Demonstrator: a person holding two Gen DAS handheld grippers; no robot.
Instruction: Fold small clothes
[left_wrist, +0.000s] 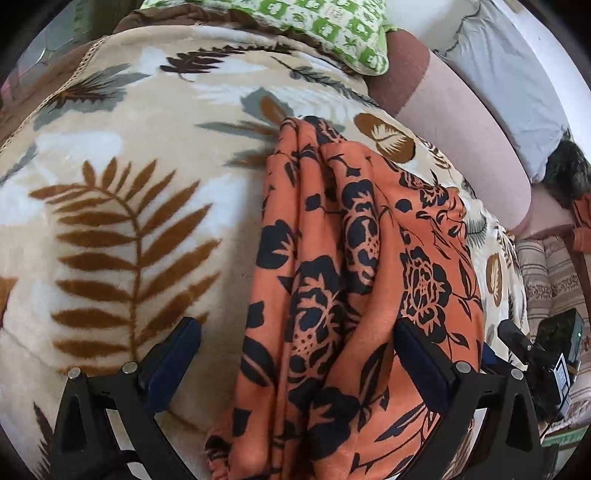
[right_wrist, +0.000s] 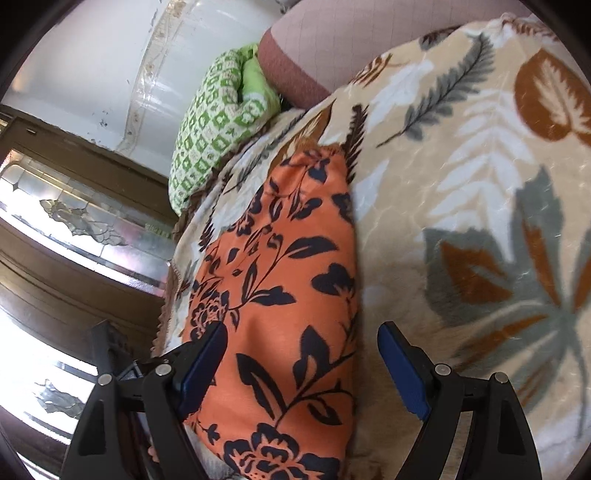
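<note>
The orange flowered garment (left_wrist: 343, 295) lies bunched and unfolded on the leaf-print blanket (left_wrist: 122, 177), both the left gripper (left_wrist: 295, 354) and right gripper (right_wrist: 303, 354) spread wide, gripping nothing.

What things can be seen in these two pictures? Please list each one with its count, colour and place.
garment: one, orange with dark floral print, bunched lengthwise on the blanket, between both grippers' open jaws.
blanket: one, beige with brown, grey and white leaves, spread under the garment.
pillow: one, green and white pattern, at the far edge of the blanket.
bolster: one, pink with a brown end, beside the pillow.
white cloth: one, pale, beyond the bolster.
window: one, brown frame with patterned glass, left in the right wrist view.
left gripper: one, black with blue pads, open over the garment.
right gripper: one, black with blue pads, open over the garment's edge.
</note>
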